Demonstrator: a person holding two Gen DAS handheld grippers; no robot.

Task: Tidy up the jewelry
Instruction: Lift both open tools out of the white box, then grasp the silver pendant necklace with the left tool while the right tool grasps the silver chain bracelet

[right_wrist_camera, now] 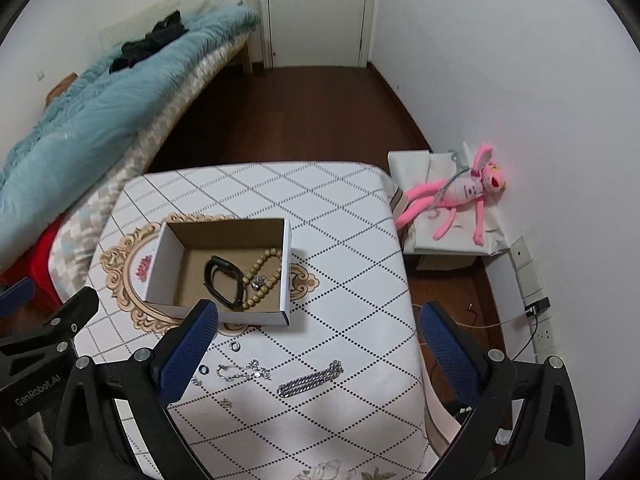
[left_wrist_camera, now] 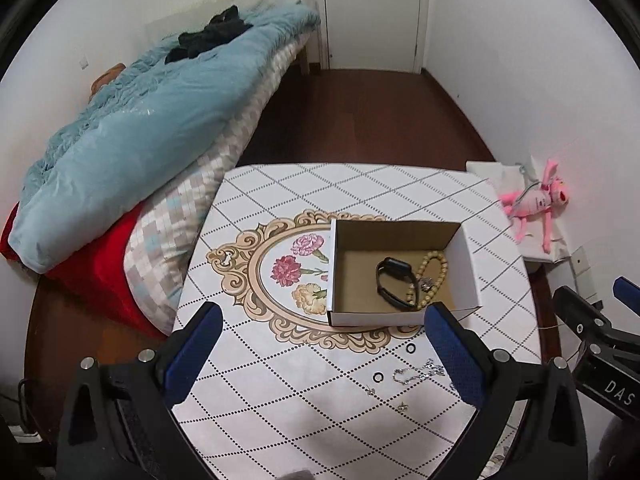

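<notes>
On the far left a bed (left_wrist_camera: 132, 152) carries a pale blue duvet (left_wrist_camera: 120, 132) with dark clothes (left_wrist_camera: 208, 36) heaped on it. Next to it stands the bench (right_wrist_camera: 340, 240), covered in a diamond-patterned cloth. The left hand-held gripper (left_wrist_camera: 324, 344) hangs above the near part of the bench, jaws spread wide and holding nothing. Behind it sits an open cardboard box (left_wrist_camera: 468, 256) with a black wristband (left_wrist_camera: 394, 284), a beaded bracelet (left_wrist_camera: 430, 276) and a small silver piece (left_wrist_camera: 426, 284) lying inside, the wristband left of the beads. On the cloth just in front of the box lie two small dark rings (right_wrist_camera: 235, 347), a thin silver chain bracelet (right_wrist_camera: 244, 372) and, further right, a thick silver link chain (right_wrist_camera: 310, 379). The right hand-held gripper (right_wrist_camera: 318, 344) is held above these loose pieces, likewise wide open and empty. Beyond the bench's right edge, a pink plush toy (right_wrist_camera: 460, 196) lies on a white box (right_wrist_camera: 416, 164) against the wall.
</notes>
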